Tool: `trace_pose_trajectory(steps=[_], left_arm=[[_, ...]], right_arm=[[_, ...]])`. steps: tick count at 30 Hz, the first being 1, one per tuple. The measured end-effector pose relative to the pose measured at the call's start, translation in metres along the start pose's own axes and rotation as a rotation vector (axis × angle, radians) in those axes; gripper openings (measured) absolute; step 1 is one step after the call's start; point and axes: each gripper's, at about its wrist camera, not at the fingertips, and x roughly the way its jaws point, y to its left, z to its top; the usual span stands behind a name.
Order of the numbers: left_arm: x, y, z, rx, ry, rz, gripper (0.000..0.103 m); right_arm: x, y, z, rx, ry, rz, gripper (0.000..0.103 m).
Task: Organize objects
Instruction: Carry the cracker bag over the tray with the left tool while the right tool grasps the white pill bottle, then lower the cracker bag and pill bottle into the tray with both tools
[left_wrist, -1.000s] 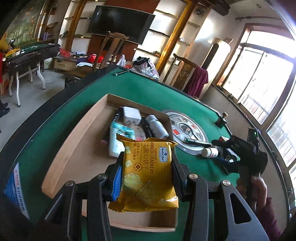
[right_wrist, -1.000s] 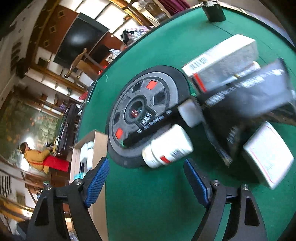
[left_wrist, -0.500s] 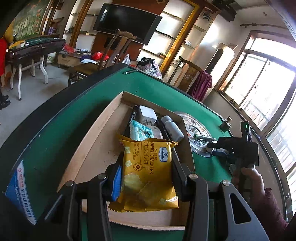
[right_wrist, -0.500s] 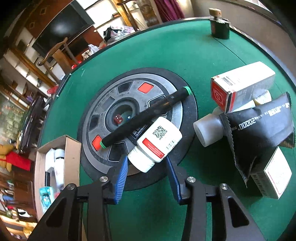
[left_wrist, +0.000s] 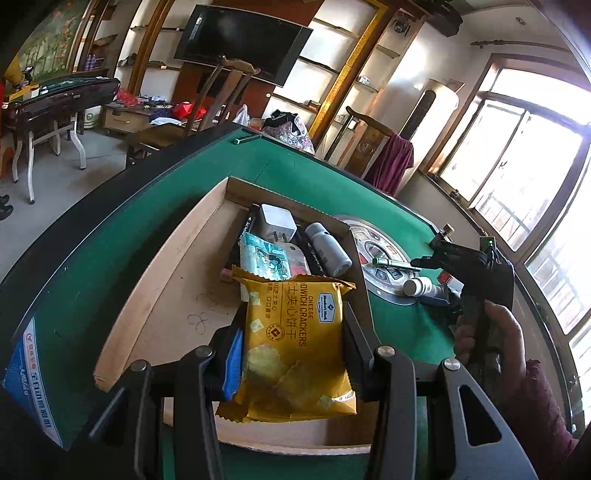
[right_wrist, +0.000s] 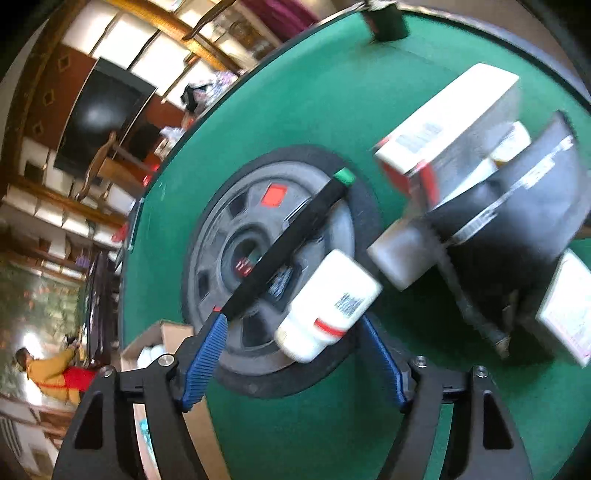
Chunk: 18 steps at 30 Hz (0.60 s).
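On green felt table (left_wrist: 295, 177): wooden tray (left_wrist: 177, 266), shelved room behind.

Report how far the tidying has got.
Done: a charger, grey can and teal packet already lie in the box.

In hand: the left gripper holds the crackers over the box. The right gripper, jaws open, straddles the white bottle.

Left: that bottle, the pen, the cartons and the black pouch remain on the table.
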Motion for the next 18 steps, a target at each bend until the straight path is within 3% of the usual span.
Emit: trace_pose_trajectory(steps=[4, 5, 6, 7, 8, 12, 18], left_arm=[[0.004, -0.001, -0.001, -0.002, 0.011, -0.002, 0.044], [0.005, -0.001, -0.001, -0.005, 0.014, -0.003, 0.044], [0.006, -0.001, -0.001, -0.008, 0.017, -0.003, 0.044], [0.007, -0.001, -0.001, -0.01, 0.019, -0.003, 0.044], [0.007, -0.001, -0.001, -0.009, 0.019, -0.001, 0.044], [0.006, 0.001, -0.001, -0.013, 0.019, 0.011, 0.044], [-0.002, 0.002, 0.004, -0.006, 0.002, 0.041, 0.044]], right_arm=[[-0.001, -0.003, 0.004, 0.009, -0.025, -0.034, 0.076], [0.0, 0.002, 0.002, -0.02, -0.028, -0.072, 0.07], [0.001, 0.005, 0.0, -0.043, -0.032, -0.107, 0.052], [0.001, 0.007, 0.001, -0.061, -0.047, -0.133, 0.043], [0.003, 0.008, 0.001, -0.082, -0.05, -0.143, 0.039], [0.005, 0.013, -0.003, -0.178, -0.057, -0.17, 0.038], [-0.009, 0.008, -0.015, -0.247, -0.038, -0.073, 0.038]])
